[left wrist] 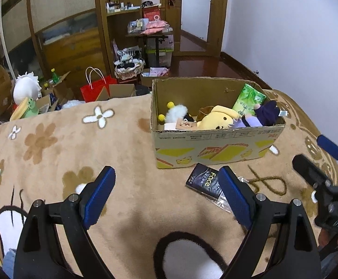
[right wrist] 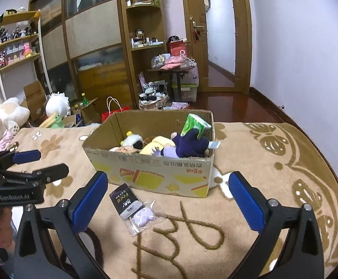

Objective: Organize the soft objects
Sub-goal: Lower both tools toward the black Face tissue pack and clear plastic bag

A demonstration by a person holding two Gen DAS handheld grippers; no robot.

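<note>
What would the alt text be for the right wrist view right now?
The open, empty right gripper hovers over a tan blanket, facing a cardboard box that holds plush toys and a green tissue pack. A packaged purple item lies before the box; the left gripper shows at left.

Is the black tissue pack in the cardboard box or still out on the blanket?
Out. The black tissue pack lies on the tan blanket before the cardboard box.

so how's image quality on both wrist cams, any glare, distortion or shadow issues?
Left wrist: strong fisheye bending with black corners; soft shadow on the blanket under the open left tool; floor behind the cardboard box shows glare. Right wrist: same bending; the clear plastic packet shows slight sheen; box text readable.
</note>
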